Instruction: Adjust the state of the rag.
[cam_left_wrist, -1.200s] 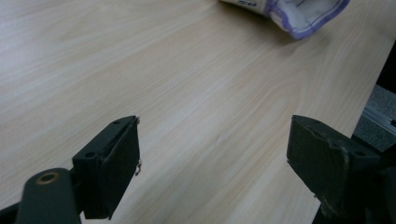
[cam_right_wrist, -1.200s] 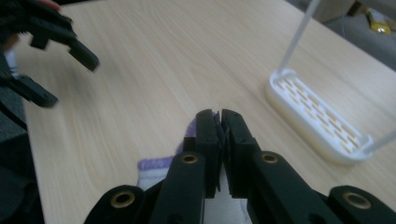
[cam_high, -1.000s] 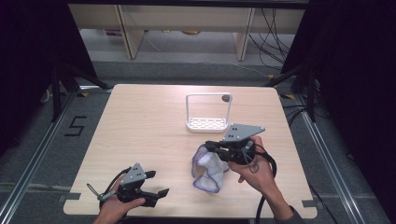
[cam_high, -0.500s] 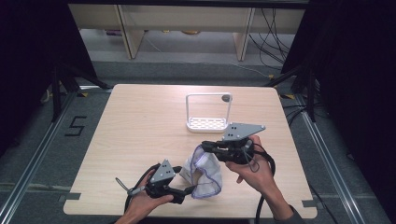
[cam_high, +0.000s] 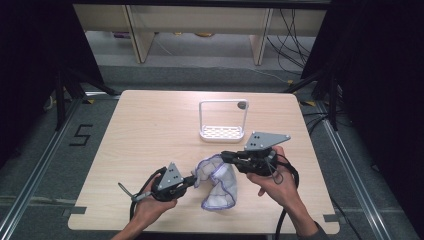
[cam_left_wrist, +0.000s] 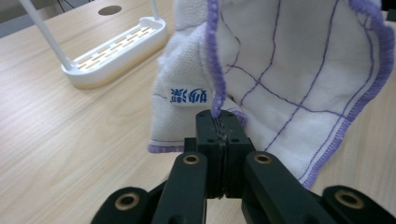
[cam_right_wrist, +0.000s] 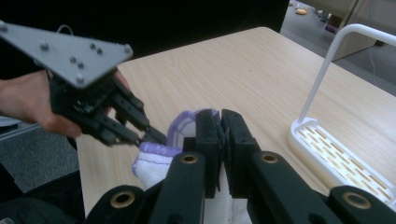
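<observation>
A white dishcloth (cam_high: 218, 182) with purple stitched edging hung between the two tools, on the person's side of the white wire-handled rack (cam_high: 223, 120) that stood near the middle of the wooden surface (cam_high: 150, 130). The left tool (cam_high: 189, 180) was pressed together on the cloth's purple hem, the fabric fanning up from its jaws in the left gripper view, a small printed label (cam_left_wrist: 187, 95) showing just beside the pinch. The right tool (cam_high: 226, 156), nearer the rack, was pinching another part of the edge, jaws closed with white cloth bunched beneath them. Holding two separate points of the hem likely served to lift and spread the cloth open, perhaps for folding or draping over the rack. Its lower end trailed down onto the surface, away from the rack.
</observation>
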